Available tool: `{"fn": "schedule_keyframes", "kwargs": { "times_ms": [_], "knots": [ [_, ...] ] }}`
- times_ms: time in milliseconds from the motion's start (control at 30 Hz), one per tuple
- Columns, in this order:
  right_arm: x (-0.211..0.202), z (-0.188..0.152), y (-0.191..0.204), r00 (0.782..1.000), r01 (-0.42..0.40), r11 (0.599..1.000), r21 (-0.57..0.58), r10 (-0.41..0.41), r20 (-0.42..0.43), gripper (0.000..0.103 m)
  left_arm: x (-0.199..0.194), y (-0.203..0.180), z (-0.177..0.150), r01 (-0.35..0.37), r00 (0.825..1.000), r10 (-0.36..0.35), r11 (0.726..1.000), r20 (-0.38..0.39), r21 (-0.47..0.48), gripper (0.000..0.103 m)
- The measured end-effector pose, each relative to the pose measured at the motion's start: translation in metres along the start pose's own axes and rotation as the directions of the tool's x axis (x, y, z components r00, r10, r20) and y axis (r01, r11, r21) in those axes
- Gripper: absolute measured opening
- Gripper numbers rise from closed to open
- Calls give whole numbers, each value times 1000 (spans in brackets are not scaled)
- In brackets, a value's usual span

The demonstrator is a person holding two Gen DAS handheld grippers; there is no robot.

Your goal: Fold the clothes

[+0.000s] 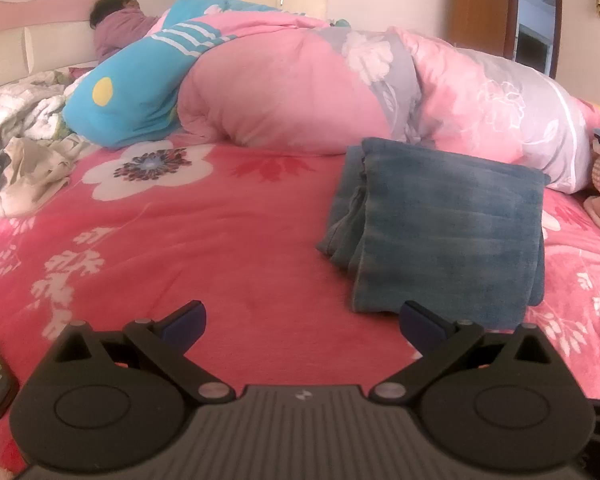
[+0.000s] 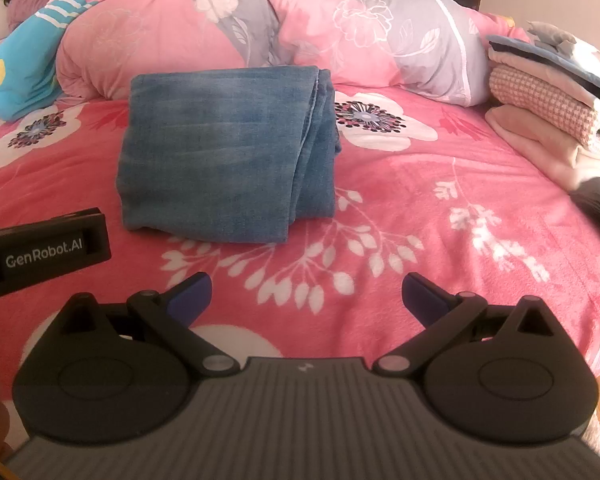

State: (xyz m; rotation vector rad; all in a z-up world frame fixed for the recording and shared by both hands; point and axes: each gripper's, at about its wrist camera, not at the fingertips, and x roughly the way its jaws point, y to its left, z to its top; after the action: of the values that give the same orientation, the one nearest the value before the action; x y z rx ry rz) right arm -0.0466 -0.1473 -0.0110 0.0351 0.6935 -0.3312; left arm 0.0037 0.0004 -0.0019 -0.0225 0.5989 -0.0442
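Fingers came first: 2 on each of the 2 grippers, all 4 tipped with dark blue pads. The left gripper (image 1: 302, 322) stood with its jaws spread as wide as they went and nothing between them, only pink blanket showing in the gap. The right gripper (image 2: 306, 294) was spread just as wide and likewise held nothing. Seen from the right wrist view, the side of the left gripper's body reached in from the left edge and bore the white lettering "GenRobot.AI" (image 2: 44, 258), the only readable writing in either view.

Beyond the fingers lay 1 pair of folded jeans (image 2: 230, 152), faded blue denim gathered into a thick, roughly rectangular packet with its stacked layer edges showing along one side. It rested flat on the pink floral blanket (image 2: 420, 208), ahead of both grippers and apart from them; in the left wrist view the jeans (image 1: 440, 224) sat ahead and to the right of the jaws, their near edge close to the right fingertip.

Behind the jeans, 1 bulky pink-and-grey flowered quilt (image 1: 340, 92) was bunched across the bed, with 1 blue quilt (image 1: 140, 88) beside it. At the right edge stood 1 stack of folded clothes (image 2: 548, 104), several layers high. A crumpled beige garment (image 1: 32, 176) lay at the left, and 1 person (image 1: 118, 20) lay at the headboard.
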Motion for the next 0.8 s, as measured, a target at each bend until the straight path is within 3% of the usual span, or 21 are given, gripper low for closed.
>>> {"fn": "schedule_keyframes", "kwargs": {
  "times_ms": [800],
  "knots": [
    [2,-2,0,1000,-8,1000,8,8,-4,102,5,-1,0,8,1000,-9,1000,-30,-25,103]
  ]
}}
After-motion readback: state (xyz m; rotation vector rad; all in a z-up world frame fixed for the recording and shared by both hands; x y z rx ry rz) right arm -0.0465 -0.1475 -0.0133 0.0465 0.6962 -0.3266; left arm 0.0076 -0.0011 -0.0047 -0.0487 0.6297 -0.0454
